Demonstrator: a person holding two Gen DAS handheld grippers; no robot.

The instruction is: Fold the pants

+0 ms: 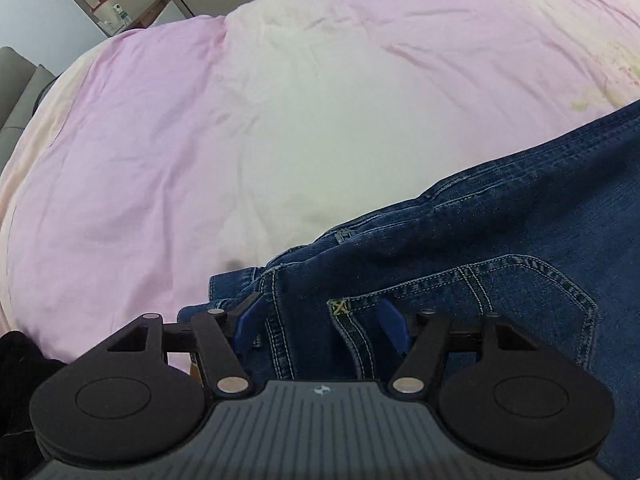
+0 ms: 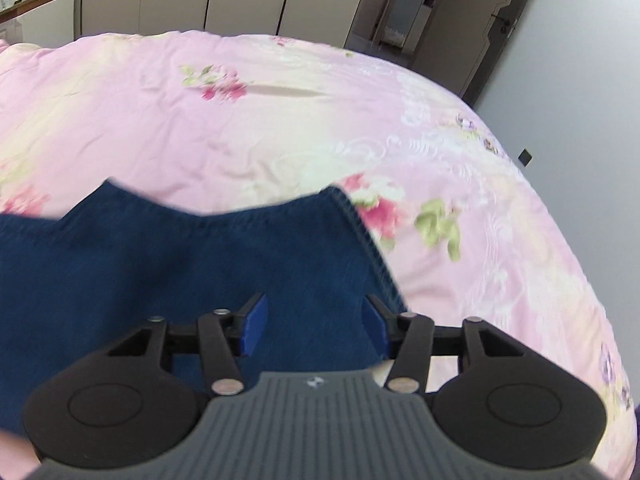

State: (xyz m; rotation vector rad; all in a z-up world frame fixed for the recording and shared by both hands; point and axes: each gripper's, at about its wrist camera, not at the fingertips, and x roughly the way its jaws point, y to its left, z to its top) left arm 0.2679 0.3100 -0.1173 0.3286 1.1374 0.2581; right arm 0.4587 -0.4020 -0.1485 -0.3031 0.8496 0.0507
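Denim fills the gap of both grippers: my left gripper straddles the waistband of the pants, my right gripper the leg end (blurred), both wide apart. Pants lie lengthwise between them on the bed.

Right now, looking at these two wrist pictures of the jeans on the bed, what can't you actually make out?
- Left wrist view: the dark blue denim jeans run off the right edge, so their full layout is hidden.
- Left wrist view: the black gripper body hides the denim beneath the left gripper.
- Right wrist view: motion blur smears the denim edge; which part it is stays unclear.
- Small bottles on the wooden shelf: too small to read.
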